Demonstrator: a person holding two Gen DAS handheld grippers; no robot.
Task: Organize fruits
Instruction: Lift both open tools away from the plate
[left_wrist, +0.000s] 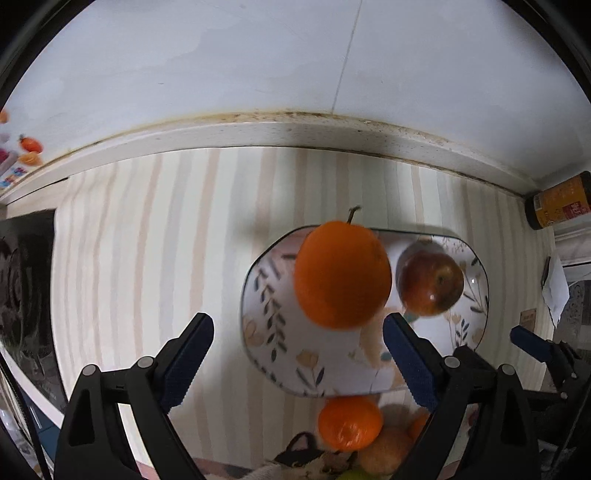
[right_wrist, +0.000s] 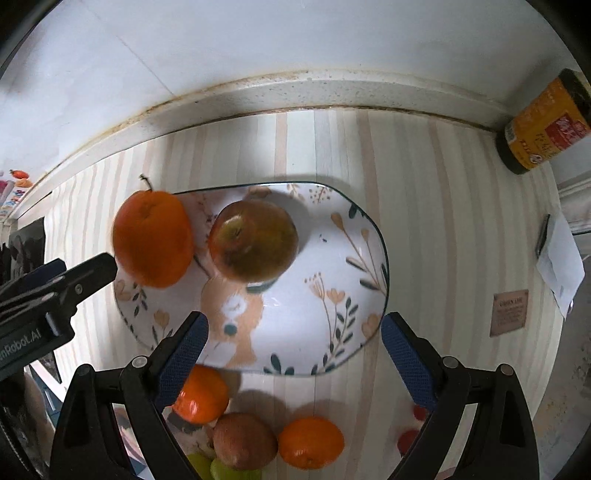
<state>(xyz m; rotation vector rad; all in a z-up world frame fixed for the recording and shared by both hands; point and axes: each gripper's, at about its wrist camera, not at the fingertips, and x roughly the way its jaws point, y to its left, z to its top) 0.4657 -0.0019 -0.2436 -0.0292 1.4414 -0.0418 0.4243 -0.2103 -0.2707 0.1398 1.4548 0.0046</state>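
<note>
A floral plate (left_wrist: 269, 295) (right_wrist: 332, 266) lies on the striped table. A red apple (left_wrist: 431, 282) (right_wrist: 254, 240) sits on it. A stemmed orange (left_wrist: 342, 273) (right_wrist: 153, 238) is blurred over the plate's left part, just beyond my left gripper (left_wrist: 297, 363), which is open with nothing between its fingers. My right gripper (right_wrist: 293, 360) is open and empty above the plate's near edge. Nearer me lie more fruits: an orange (left_wrist: 349, 422) (right_wrist: 201, 395), another orange (right_wrist: 311, 437), a brownish fruit (right_wrist: 243, 439) and green fruit (right_wrist: 221, 469).
A yellow-labelled jar (left_wrist: 561, 201) (right_wrist: 543, 125) stands in the back right corner by the wall ledge. A white paper (right_wrist: 559, 254) and a small brown card (right_wrist: 509, 312) lie at the right. The table's left edge drops off by dark furniture (left_wrist: 26, 280).
</note>
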